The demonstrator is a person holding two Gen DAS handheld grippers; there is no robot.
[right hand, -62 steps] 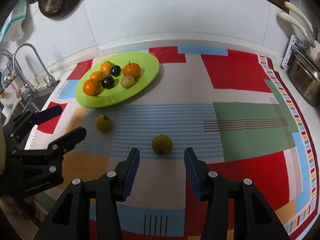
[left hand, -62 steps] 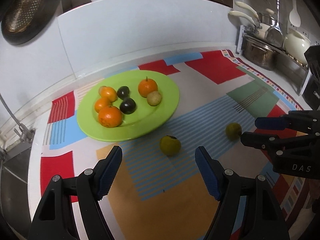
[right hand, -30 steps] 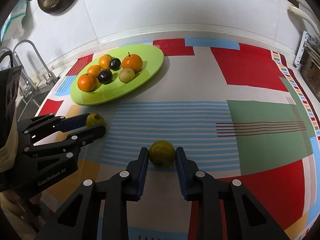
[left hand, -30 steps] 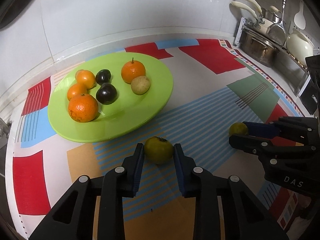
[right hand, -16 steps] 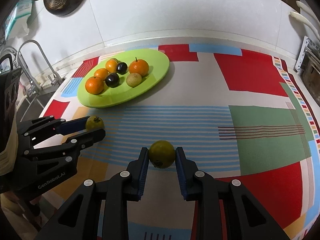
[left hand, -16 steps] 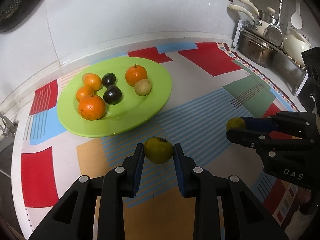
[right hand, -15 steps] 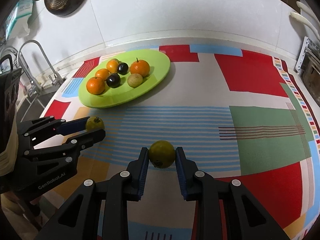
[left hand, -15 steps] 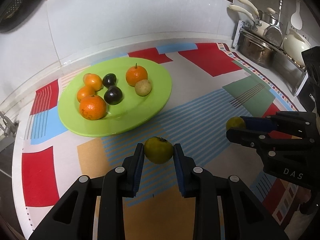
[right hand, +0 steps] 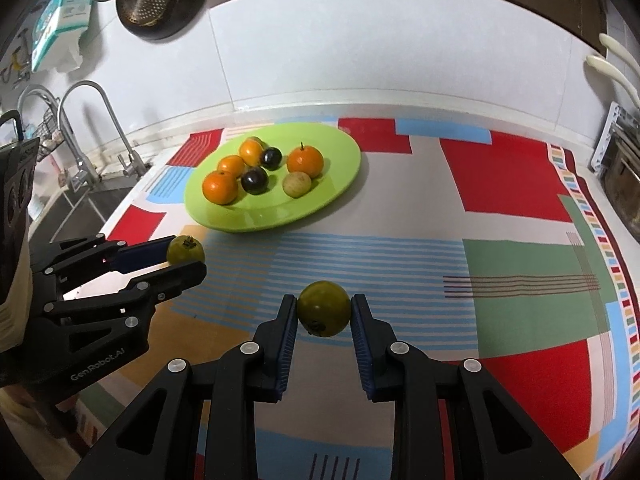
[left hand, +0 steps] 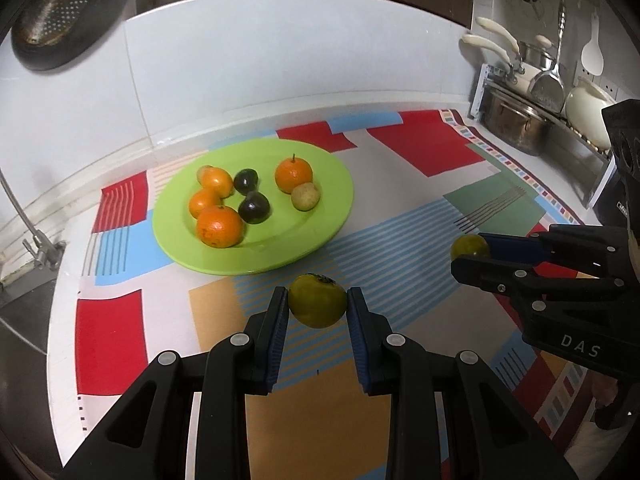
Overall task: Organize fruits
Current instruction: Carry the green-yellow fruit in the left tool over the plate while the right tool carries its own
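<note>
Both grippers are loaded right now. The left gripper (left hand: 318, 306) has its jaws clamped on a green fruit (left hand: 317, 301), held just in front of the plate (left hand: 332, 216), near its front rim. The right gripper (right hand: 324, 314) is squeezed onto a second green fruit (right hand: 324, 308), further out from the plate, over the striped part of the mat (right hand: 508, 168). No shadow contact I can make out under either one, so they look lifted clear.

The plate already has four oranges (left hand: 219, 226), two dark plums (left hand: 253, 208) and one pale little fruit (left hand: 305, 197), mostly bunched on the half away from the right gripper. There's bare green on the front side, which is probably where these two go.

Handling-wise: these look firm, smooth-skinned and light, so pretty forgiving, but round and a bit slick. Pads sit across the widest part, which is where you want them; grab off-centre and it'll squirt out. I'd set them down low, since round fruit rolls on that shallow plate and could knock the others.
</note>
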